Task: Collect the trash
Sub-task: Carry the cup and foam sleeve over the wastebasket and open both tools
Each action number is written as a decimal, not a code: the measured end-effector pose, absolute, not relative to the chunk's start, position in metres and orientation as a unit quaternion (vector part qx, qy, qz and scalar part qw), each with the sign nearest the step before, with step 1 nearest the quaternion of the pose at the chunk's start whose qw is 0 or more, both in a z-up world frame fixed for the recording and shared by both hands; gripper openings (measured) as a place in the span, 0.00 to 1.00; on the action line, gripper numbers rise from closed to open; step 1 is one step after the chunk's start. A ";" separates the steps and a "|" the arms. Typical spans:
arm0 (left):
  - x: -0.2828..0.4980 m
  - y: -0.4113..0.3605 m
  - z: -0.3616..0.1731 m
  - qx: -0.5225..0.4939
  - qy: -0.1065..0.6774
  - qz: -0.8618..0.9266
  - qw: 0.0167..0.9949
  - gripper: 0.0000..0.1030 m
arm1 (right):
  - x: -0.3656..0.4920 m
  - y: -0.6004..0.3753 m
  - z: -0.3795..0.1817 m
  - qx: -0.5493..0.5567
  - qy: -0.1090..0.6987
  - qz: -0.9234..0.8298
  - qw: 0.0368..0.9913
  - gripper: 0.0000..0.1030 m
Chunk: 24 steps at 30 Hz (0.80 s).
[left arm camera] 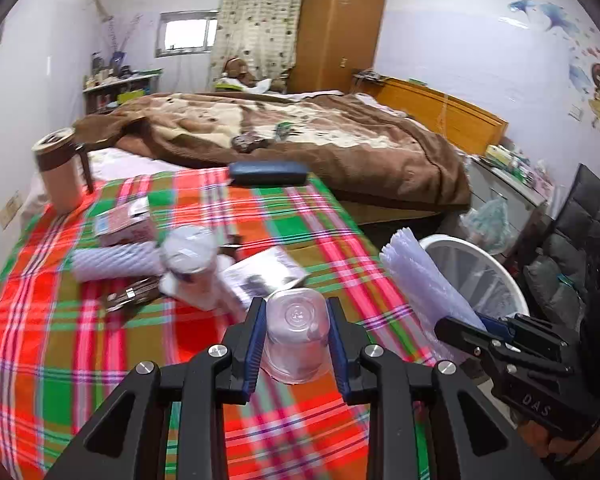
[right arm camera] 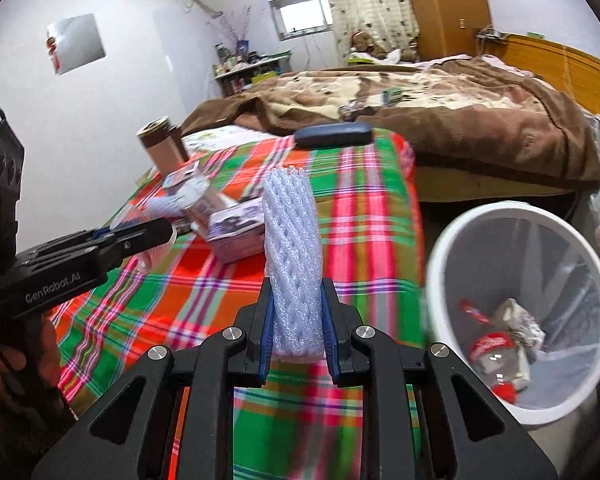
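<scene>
My left gripper [left arm camera: 296, 316] is shut on a clear plastic cup [left arm camera: 296, 336], held above the plaid cloth [left arm camera: 80, 360] with the cup's base towards the camera. My right gripper [right arm camera: 296, 312] is shut on a white foam net sleeve [right arm camera: 292, 248] that stands up between its blue pads. That sleeve [left arm camera: 424, 292] and the right gripper [left arm camera: 480, 332] also show at the right of the left wrist view. The left gripper [right arm camera: 156, 232] with the cup [right arm camera: 152, 248] appears at the left of the right wrist view. A white bin [right arm camera: 460, 240] with trash inside stands to the right of the table.
On the cloth lie another foam sleeve [left arm camera: 112, 260], a plastic cup [left arm camera: 188, 252], small cartons [left arm camera: 120, 224], a printed wrapper [left arm camera: 264, 276], a dark case [left arm camera: 268, 172] and a lidded mug [left arm camera: 60, 172]. A bed with a brown blanket [left arm camera: 340, 132] is behind; a dark chair [left arm camera: 580, 248] stands right.
</scene>
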<state>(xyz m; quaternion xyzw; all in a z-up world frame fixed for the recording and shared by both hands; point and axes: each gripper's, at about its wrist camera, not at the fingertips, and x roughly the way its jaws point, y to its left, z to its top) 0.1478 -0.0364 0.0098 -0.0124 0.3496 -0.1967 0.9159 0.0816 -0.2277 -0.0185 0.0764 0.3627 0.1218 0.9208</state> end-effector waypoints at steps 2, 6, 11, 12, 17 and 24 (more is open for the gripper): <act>0.147 -0.051 0.011 -0.004 0.348 -0.210 0.914 0.29 | 0.079 -0.239 -0.016 0.081 0.359 0.111 0.923 0.21; 0.147 -0.077 0.013 0.006 0.346 -0.233 0.909 0.29 | 0.076 -0.259 -0.014 0.090 0.354 0.085 0.927 0.21; 0.147 -0.105 0.014 0.015 0.345 -0.259 0.902 0.29 | 0.077 -0.276 -0.013 0.096 0.352 0.061 0.929 0.21; 0.148 -0.112 0.014 0.018 0.345 -0.265 0.901 0.29 | 0.076 -0.281 -0.012 0.098 0.351 0.054 0.930 0.21; 0.149 -0.141 0.015 0.024 0.346 -0.290 0.892 0.29 | 0.076 -0.304 -0.014 0.108 0.351 0.021 0.930 0.21; 0.151 -0.182 0.011 0.035 0.352 -0.322 0.878 0.29 | 0.077 -0.333 -0.022 0.115 0.362 -0.020 0.925 0.21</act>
